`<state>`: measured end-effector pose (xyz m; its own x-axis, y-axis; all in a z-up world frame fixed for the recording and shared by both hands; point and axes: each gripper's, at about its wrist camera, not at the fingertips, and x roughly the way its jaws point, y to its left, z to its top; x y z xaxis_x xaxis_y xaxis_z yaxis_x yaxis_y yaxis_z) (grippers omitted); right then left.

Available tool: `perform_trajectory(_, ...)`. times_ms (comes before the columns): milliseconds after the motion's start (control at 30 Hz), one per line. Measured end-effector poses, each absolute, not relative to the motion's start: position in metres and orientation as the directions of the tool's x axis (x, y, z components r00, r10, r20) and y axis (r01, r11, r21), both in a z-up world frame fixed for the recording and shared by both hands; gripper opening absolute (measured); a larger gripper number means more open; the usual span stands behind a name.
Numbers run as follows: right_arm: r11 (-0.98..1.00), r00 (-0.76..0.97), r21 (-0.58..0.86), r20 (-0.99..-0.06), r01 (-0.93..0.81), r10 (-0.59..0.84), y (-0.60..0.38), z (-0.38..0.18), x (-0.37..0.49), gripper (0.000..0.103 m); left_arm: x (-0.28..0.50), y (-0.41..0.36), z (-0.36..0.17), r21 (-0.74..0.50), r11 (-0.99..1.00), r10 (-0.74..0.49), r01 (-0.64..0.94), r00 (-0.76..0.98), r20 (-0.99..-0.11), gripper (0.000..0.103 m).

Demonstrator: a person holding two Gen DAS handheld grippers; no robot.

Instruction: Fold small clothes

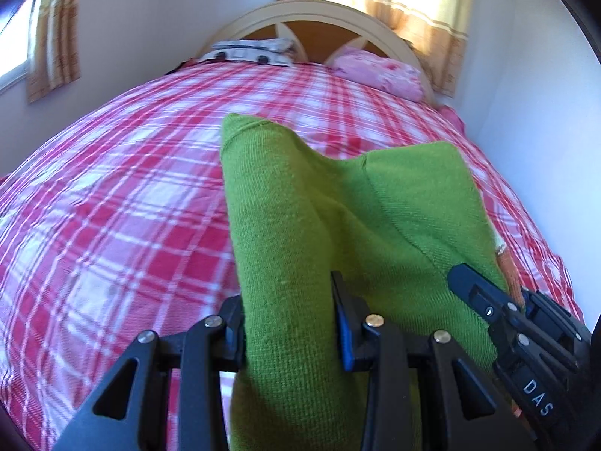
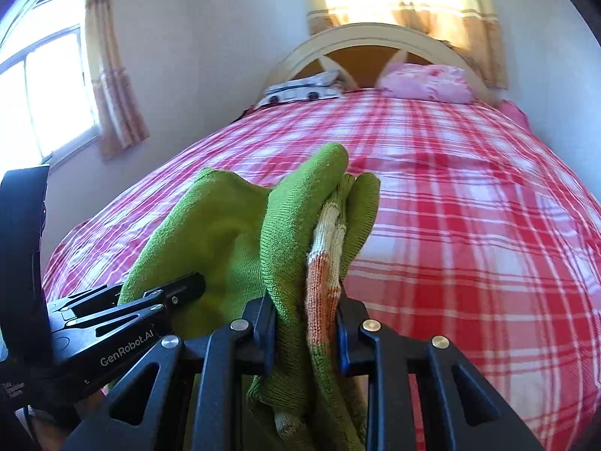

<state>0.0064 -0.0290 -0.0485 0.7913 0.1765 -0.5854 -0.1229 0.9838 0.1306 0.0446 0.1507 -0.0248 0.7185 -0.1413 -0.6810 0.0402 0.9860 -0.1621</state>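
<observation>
Both grippers held the green knitted garment (image 1: 338, 203) above the bed (image 1: 112, 206). The left gripper (image 1: 289, 323) was clamped on a green fold, and the right gripper (image 2: 306, 323) pinched an edge with orange and cream stripes. The checked bedspread (image 2: 469, 225) lay flat up to the pillows (image 2: 424, 82), with the wall (image 1: 533, 105) close at the right.

Both grippers, left (image 1: 289, 323) & right (image 2: 306, 323), were black w/ silver rivets, blue finger pads, white "GenRobot.AI"/"DAS" lettering.

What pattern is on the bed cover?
Red, pink and white plaid bed cover, clearest in the right wrist view.
</observation>
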Motion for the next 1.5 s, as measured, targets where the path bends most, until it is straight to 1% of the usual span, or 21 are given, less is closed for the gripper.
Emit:
perform_trajectory(133, 0.977, 0.782, 0.12, -0.586, -0.175, 0.212, 0.002, -0.049, 0.016, 0.025, 0.045, 0.18, -0.025, -0.165, 0.986, -0.104, -0.012, 0.728, -0.677, 0.037)
perform_trajectory(400, 0.963, 0.771, 0.1, -0.58, -0.251, 0.261, 0.048, -0.052, 0.036, 0.025, 0.052, 0.22, -0.03, -0.133, 0.987, -0.027, -0.084, 0.742, -0.67, 0.037)
perform_trajectory(533, 0.952, 0.78, 0.079, -0.555, -0.297, 0.289, 0.063, -0.053, 0.049, 0.025, 0.064, 0.233, -0.032, -0.131, 0.986, -0.005, -0.108, 0.75, -0.661, 0.037)
perform_trajectory(700, 0.954, 0.796, 0.011, -0.549, -0.299, 0.256, 0.079, -0.063, 0.076, 0.025, 0.091, 0.237, -0.042, -0.098, 0.988, 0.026, -0.119, 0.753, -0.658, 0.037)
perform_trajectory(833, 0.959, 0.785, -0.046, -0.586, -0.28, 0.201, 0.086, -0.08, 0.104, 0.025, 0.117, 0.238, -0.063, -0.069, 0.988, 0.053, -0.14, 0.715, -0.697, 0.037)
perform_trajectory(900, 0.961, 0.769, -0.058, -0.614, -0.269, 0.178, 0.085, -0.092, 0.116, 0.025, 0.119, 0.24, -0.069, -0.07, 0.987, 0.058, -0.148, 0.717, -0.695, 0.04)
perform_trajectory(1000, 0.971, 0.715, 0.01, -0.675, -0.239, 0.183, 0.073, -0.106, 0.133, 0.025, 0.119, 0.239, -0.07, -0.074, 0.987, 0.051, -0.139, 0.725, -0.687, 0.043)
perform_trajectory(1067, 0.97, 0.694, 0.05, -0.69, -0.237, 0.205, 0.067, -0.11, 0.138, 0.025, 0.12, 0.237, -0.071, -0.066, 0.988, 0.057, -0.14, 0.727, -0.684, 0.046)
perform_trajectory(1133, 0.97, 0.689, 0.047, -0.695, -0.238, 0.203, 0.068, -0.112, 0.138, 0.026, 0.12, 0.24, -0.072, -0.078, 0.986, 0.056, -0.15, 0.727, -0.684, 0.051)
perform_trajectory(1200, 0.971, 0.686, 0.037, -0.701, -0.238, 0.195, 0.07, -0.113, 0.139, 0.027, 0.122, 0.248, -0.074, -0.117, 0.98, 0.035, -0.159, 0.722, -0.691, 0.058)
perform_trajectory(1233, 0.971, 0.684, 0.038, -0.703, -0.237, 0.195, 0.07, -0.113, 0.139, 0.027, 0.123, 0.253, -0.075, -0.146, 0.976, 0.014, -0.161, 0.717, -0.697, 0.059)
perform_trajectory(1267, 0.971, 0.68, 0.044, -0.706, -0.236, 0.197, 0.069, -0.113, 0.14, 0.03, 0.125, 0.257, -0.077, -0.169, 0.972, -0.004, -0.162, 0.711, -0.703, 0.065)
perform_trajectory(1300, 0.971, 0.671, 0.058, -0.713, -0.232, 0.203, 0.067, -0.114, 0.141, 0.034, 0.126, 0.266, -0.079, -0.22, 0.961, -0.045, -0.168, 0.69, -0.722, 0.076)
perform_trajectory(1333, 0.97, 0.66, 0.076, -0.72, -0.229, 0.213, 0.065, -0.115, 0.143, 0.038, 0.127, 0.273, -0.082, -0.262, 0.95, -0.081, -0.172, 0.672, -0.736, 0.08)
perform_trajectory(1367, 0.969, 0.647, 0.099, -0.729, -0.224, 0.224, 0.061, -0.115, 0.144, 0.047, 0.125, 0.283, -0.084, -0.322, 0.93, -0.135, -0.175, 0.653, -0.745, 0.083)
perform_trajectory(1400, 0.968, 0.63, 0.129, -0.739, -0.217, 0.24, 0.054, -0.114, 0.145, 0.058, 0.118, 0.293, -0.084, -0.395, 0.904, -0.201, -0.165, 0.651, -0.732, 0.083)
perform_trajectory(1433, 0.965, 0.621, 0.155, -0.741, -0.212, 0.256, 0.047, -0.112, 0.143, 0.06, 0.108, 0.301, -0.083, -0.429, 0.888, -0.224, -0.166, 0.657, -0.719, 0.083)
perform_trajectory(1500, 0.954, 0.636, 0.226, -0.712, -0.196, 0.299, 0.027, -0.106, 0.129, 0.061, 0.084, 0.31, -0.078, -0.449, 0.875, -0.217, -0.179, 0.684, -0.696, 0.083)
